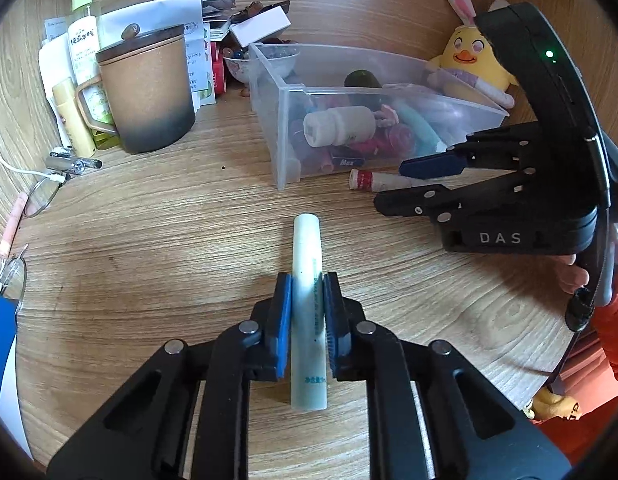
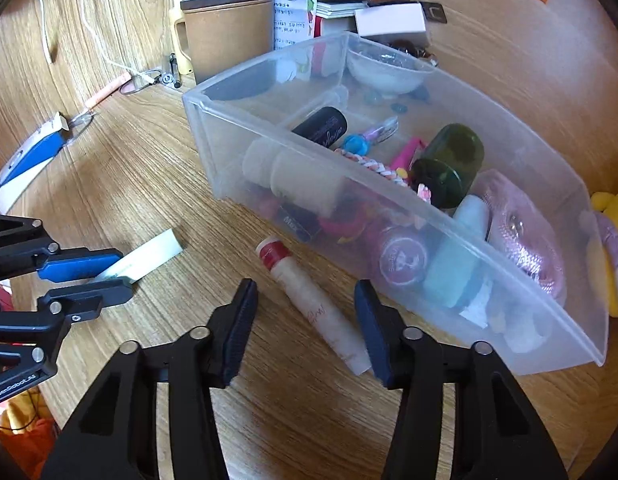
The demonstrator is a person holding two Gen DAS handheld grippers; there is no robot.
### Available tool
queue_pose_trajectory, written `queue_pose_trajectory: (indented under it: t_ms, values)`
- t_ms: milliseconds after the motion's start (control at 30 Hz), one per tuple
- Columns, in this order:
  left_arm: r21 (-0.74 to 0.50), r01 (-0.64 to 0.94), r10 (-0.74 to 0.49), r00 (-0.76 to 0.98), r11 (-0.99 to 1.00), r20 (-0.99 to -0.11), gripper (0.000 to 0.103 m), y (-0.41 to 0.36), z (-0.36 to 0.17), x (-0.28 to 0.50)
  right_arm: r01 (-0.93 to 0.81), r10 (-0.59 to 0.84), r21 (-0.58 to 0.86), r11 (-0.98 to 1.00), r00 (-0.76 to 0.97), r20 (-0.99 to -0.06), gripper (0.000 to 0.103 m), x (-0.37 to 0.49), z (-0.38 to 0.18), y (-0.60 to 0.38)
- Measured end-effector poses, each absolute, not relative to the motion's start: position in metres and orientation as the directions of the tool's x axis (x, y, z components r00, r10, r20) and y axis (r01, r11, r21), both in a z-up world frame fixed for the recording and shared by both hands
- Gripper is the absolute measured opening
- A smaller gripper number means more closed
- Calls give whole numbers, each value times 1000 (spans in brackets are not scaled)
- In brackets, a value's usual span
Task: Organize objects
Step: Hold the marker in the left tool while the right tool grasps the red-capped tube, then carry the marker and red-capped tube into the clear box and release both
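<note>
Two tubes remain outside: my left gripper (image 1: pixel 307 304) clamps the pale green plastic tube (image 1: pixel 307 280), my right gripper (image 2: pixel 305 320) gapes around the red-capped cream tube (image 2: pixel 309 300), bound for the clear plastic bin (image 2: pixel 389 216).

Both cams sit right on the grippers, looking down their fingers at a wooden desk (image 1: pixel 149 240) from close up. Left wrist view faces the back of the desk, low and near, with the clear bin (image 1: pixel 293 92) ahead and to the right. Right wrist view comes in from the other side, angled down and tighter on that bin (image 2: pixel 389 208). Both catch the bin, the brown mug (image 1: pixel 149 88) and each other's gripper.
</note>
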State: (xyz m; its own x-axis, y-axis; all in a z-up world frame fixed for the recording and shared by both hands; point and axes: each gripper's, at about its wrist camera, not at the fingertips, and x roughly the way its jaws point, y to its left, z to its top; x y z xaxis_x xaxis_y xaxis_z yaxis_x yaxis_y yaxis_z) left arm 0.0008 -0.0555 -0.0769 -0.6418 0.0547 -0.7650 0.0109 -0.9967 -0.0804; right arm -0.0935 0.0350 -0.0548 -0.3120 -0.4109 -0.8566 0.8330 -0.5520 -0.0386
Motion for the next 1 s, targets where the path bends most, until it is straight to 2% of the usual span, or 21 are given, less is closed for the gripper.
queue_pose_trajectory:
  t_ms: [33, 67, 333, 1000]
  values:
    - [-77, 12, 51, -643, -997, -764, 15, -55, -77, 1, 836, -415, -28, -548, -300, -859, 21, -92, -54, 36]
    - [-75, 12, 49, -644, -997, -763, 15, -54, -77, 1, 837, -417, -20, -547, -293, -860, 14, -90, -54, 37]
    - [-122, -5, 94, -675, -992, -732, 15, -51, -63, 2, 815, -454, -16, -580, -338, -824, 14, -68, -48, 56]
    - [-127, -26, 98, -787, -992, -609, 15, -39, 7, -21, 723, -572, 22, -690, -527, -629, 14, -73, 40, 98]
